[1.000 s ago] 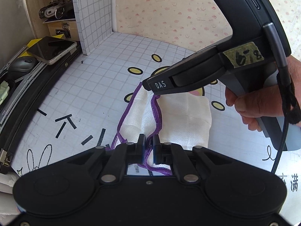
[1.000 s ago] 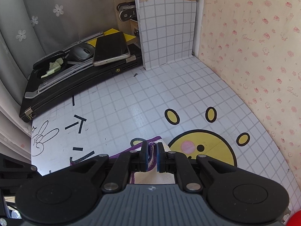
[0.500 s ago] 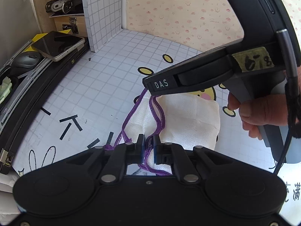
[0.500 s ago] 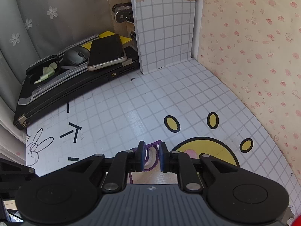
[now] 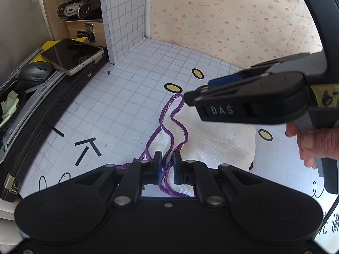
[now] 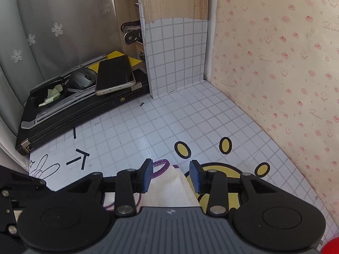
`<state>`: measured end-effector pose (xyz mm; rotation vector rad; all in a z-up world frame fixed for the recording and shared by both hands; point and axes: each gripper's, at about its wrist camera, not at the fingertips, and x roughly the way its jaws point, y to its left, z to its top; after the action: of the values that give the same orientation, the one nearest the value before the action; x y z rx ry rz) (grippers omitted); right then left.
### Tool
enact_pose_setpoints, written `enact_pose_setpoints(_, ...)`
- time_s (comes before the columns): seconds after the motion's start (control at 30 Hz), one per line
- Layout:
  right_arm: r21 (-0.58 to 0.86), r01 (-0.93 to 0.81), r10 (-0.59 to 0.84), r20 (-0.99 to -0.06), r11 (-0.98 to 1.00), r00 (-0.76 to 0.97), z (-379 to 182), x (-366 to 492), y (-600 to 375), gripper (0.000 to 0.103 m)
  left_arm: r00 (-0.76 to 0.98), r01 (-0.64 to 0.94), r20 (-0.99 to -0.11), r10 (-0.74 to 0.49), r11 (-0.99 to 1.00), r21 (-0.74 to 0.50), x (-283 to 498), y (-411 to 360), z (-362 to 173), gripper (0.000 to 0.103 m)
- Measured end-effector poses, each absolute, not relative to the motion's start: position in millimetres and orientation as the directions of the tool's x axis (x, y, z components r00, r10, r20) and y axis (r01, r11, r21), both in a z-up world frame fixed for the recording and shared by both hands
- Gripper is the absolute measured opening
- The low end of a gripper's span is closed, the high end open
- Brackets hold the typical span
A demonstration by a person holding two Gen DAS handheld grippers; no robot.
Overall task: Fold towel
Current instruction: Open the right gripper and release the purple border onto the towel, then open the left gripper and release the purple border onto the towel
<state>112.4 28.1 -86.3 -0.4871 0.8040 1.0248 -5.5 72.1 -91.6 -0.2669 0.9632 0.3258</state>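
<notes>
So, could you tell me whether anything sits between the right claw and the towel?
Nothing visible does. The right claw is open directly over the towel, whose purple-edged corner lies between its fingers; the left claw is closer on the hem.
</notes>
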Motion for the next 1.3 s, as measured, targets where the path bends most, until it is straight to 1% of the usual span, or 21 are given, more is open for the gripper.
enact_pose_setpoints(0.2, -0.069, -0.908, 0.517, -0.803, 0.413, 0.296, -97.7, 104.0, 22.7, 0.037, 0.529, -0.419, -0.829, 0.183, 0.905, -0.068, -7.8, 81.4, -88.7, 0.011)
enact_pose_setpoints(0.33, -0.079, -0.917, 0.510, -0.811, 0.391, 0.287, -102.1, 101.1, 24.8, 0.037, 0.513, -0.444, -0.829, 0.223, 0.895, -0.034, -13.2, 90.0, -88.6, 0.011)
enact_pose_setpoints(0.47, -0.054, -0.926, 0.525, -0.810, 0.374, 0.259, -100.2, 97.7, 23.8, 0.037, 0.481, -0.469, -0.838, 0.257, 0.883, 0.002, -18.0, 100.4, -92.6, 0.011)
enact_pose_setpoints(0.57, -0.059, -0.933, 0.526, -0.812, 0.356, 0.252, -100.8, 93.4, 24.7, 0.037, 0.488, -0.479, -0.833, 0.260, 0.878, -0.007, -24.4, 107.8, -90.8, 0.011)
enact_pose_setpoints(0.63, -0.038, -0.939, 0.532, -0.816, 0.343, 0.228, -99.9, 90.5, 23.9, 0.037, 0.500, -0.477, -0.825, 0.261, 0.879, -0.011, -30.5, 110.1, -86.8, 0.011)
enact_pose_setpoints(0.9, -0.019, -0.965, 0.550, -0.818, 0.261, 0.165, -97.3, 65.2, 15.6, 0.037, 0.515, -0.427, -0.819, 0.254, 0.904, 0.012, -44.3, 101.7, -79.9, 0.011)
enact_pose_setpoints(0.93, -0.013, -0.968, 0.554, -0.818, 0.252, 0.156, -97.1, 63.2, 14.7, 0.037, 0.520, -0.416, -0.818, 0.247, 0.909, 0.010, -45.0, 98.4, -79.7, 0.013)
enact_pose_setpoints(0.97, -0.008, -0.970, 0.559, -0.816, 0.243, 0.147, -96.9, 61.3, 13.8, 0.037, 0.526, -0.402, -0.817, 0.236, 0.916, 0.006, -45.6, 94.1, -79.8, 0.021)
enact_pose_setpoints(1.03, 0.001, -0.974, 0.578, -0.805, 0.228, 0.135, -96.4, 61.5, 11.3, 0.037, 0.537, -0.371, -0.814, 0.221, 0.928, 0.007, -45.7, 83.9, -81.3, 0.032)
enact_pose_setpoints(1.3, 0.043, -0.977, 0.575, -0.814, 0.210, 0.088, -90.1, 82.0, 15.6, 0.037, 0.561, -0.274, -0.811, 0.166, 0.962, 0.007, -38.2, 51.2, -81.9, 0.032)
